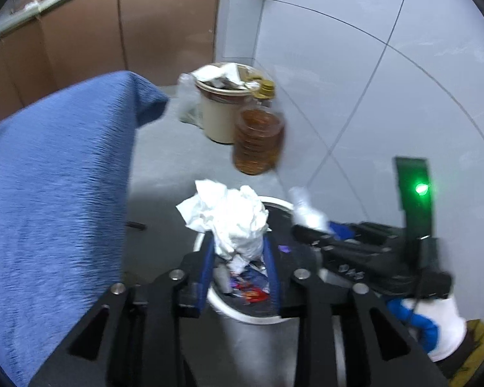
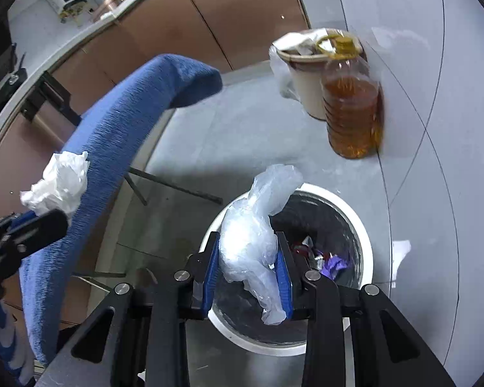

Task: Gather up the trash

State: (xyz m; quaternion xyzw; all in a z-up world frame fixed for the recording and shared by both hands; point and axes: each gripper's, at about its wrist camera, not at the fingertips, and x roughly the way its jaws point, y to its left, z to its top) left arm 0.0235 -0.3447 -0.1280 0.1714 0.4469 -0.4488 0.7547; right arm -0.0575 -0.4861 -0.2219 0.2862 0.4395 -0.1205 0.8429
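My left gripper (image 1: 238,248) is shut on a crumpled white paper tissue (image 1: 232,216) and holds it above the open bin (image 1: 242,314), a metal bin with a white rim and wrappers inside. My right gripper (image 2: 247,258) is shut on a clear crumpled plastic bag (image 2: 255,245) over the same bin (image 2: 366,245). In the left wrist view the right gripper (image 1: 309,222) shows at right with the bag. In the right wrist view the left gripper (image 2: 53,217) shows at far left with the tissue (image 2: 58,183).
A blue fabric chair back (image 1: 58,200) stands close on the left, also in the right wrist view (image 2: 113,142). A beige overfull bin (image 1: 219,113) and a bottle of amber liquid (image 1: 258,142) stand by the grey tiled wall. Brown cabinets run behind.
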